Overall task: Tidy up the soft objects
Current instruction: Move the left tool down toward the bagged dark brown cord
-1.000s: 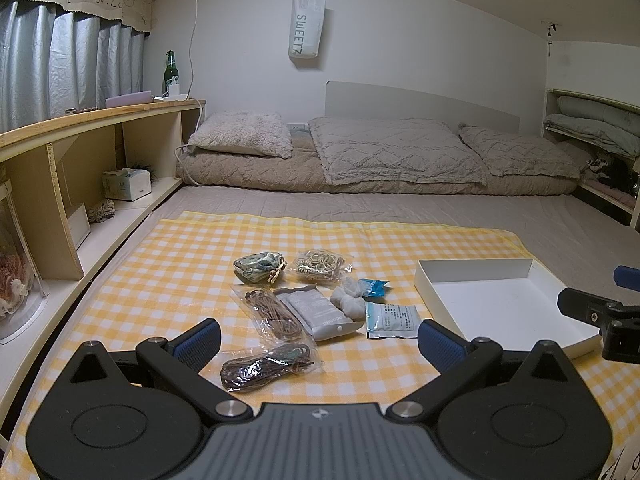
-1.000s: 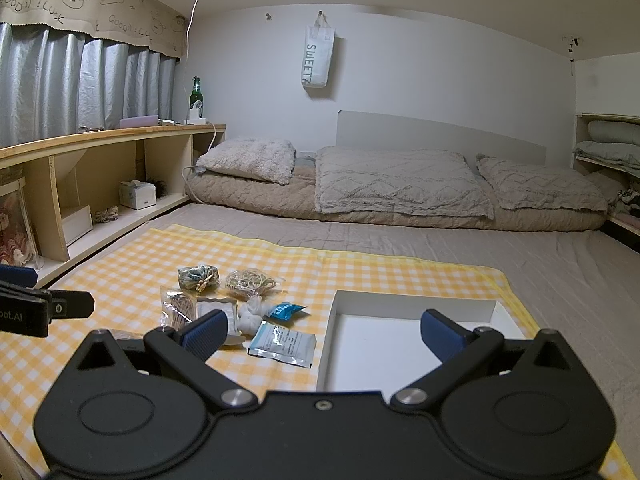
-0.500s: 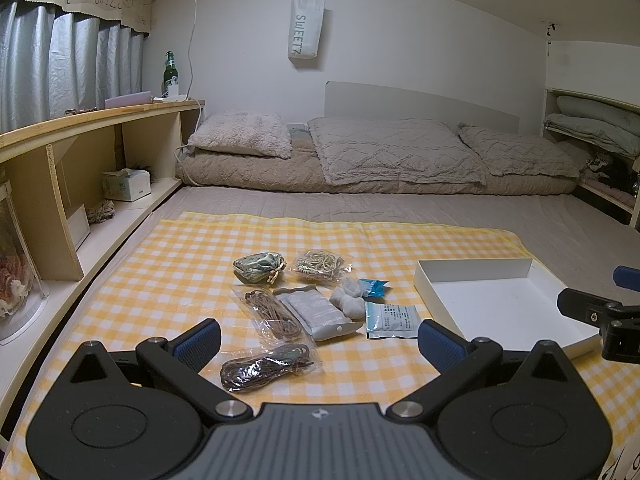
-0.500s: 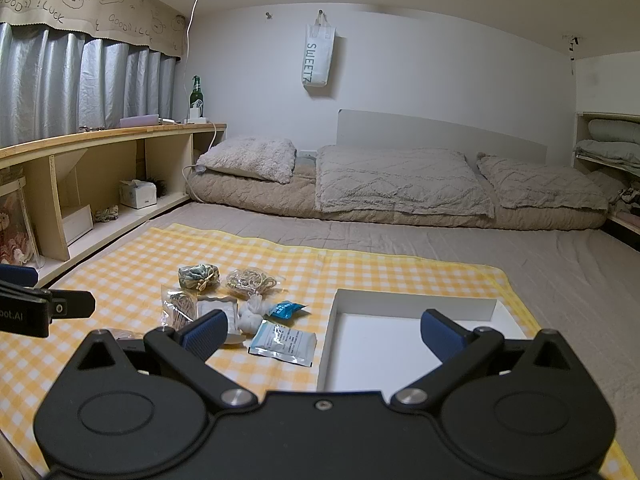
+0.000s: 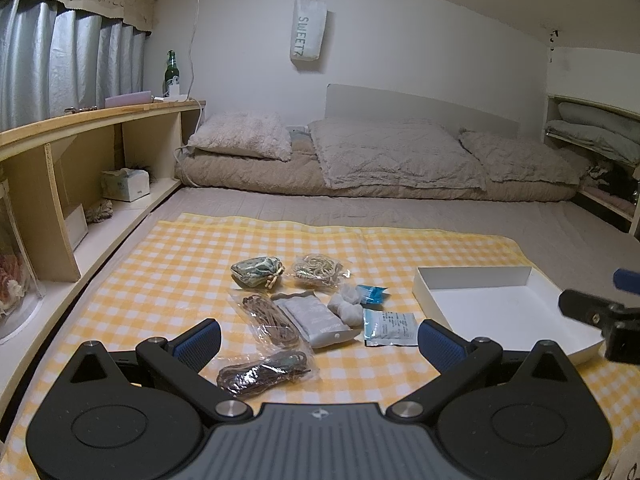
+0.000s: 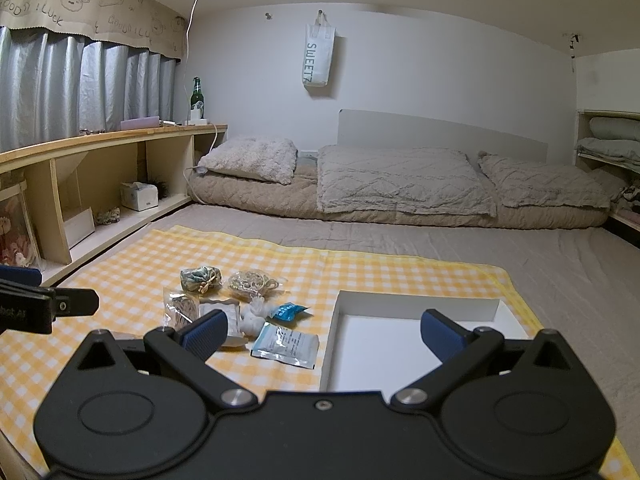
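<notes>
Soft packets (image 5: 316,316) lie clustered on the checked cloth (image 5: 160,272) just left of the white tray (image 5: 472,276), while both the left gripper (image 5: 318,344) and right gripper (image 6: 324,330) hover spread wide, holding nothing.

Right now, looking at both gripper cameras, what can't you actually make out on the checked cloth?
- White tray: near edge hidden by the right hand-held gripper, right wrist view.
- Dark cord bag: near end hidden by the left hand-held gripper, left wrist view.
- Foil sachet: print too small in both views.

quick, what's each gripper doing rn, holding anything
left gripper: open, holding nothing.
right gripper: open, holding nothing.
</notes>
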A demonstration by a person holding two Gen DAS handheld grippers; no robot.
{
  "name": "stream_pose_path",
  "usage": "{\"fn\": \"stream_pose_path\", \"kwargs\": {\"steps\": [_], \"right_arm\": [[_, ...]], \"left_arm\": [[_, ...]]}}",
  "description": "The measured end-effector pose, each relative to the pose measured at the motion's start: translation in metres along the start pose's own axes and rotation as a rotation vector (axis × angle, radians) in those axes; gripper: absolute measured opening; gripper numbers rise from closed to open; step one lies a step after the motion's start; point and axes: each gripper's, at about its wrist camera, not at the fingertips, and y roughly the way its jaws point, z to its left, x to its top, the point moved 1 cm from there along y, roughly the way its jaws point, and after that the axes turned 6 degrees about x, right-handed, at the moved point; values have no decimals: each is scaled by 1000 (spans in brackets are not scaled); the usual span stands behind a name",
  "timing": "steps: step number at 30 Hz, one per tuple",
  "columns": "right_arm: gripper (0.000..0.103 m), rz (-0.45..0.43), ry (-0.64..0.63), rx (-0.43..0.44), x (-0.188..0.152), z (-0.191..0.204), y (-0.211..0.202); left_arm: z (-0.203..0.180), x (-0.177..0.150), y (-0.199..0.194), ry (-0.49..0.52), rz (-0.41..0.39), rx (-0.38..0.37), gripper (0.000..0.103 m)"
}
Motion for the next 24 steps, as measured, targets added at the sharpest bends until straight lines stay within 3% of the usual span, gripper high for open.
{"fn": "stream_pose_path", "kwargs": {"steps": [11, 24], "right_arm": [[103, -41, -48, 14, 39, 1, 10], [103, -32, -91, 70, 97, 0, 66]], "left_arm": [[8, 23, 12, -24, -11, 70, 103], [15, 70, 50, -51, -20, 166, 103]]}}
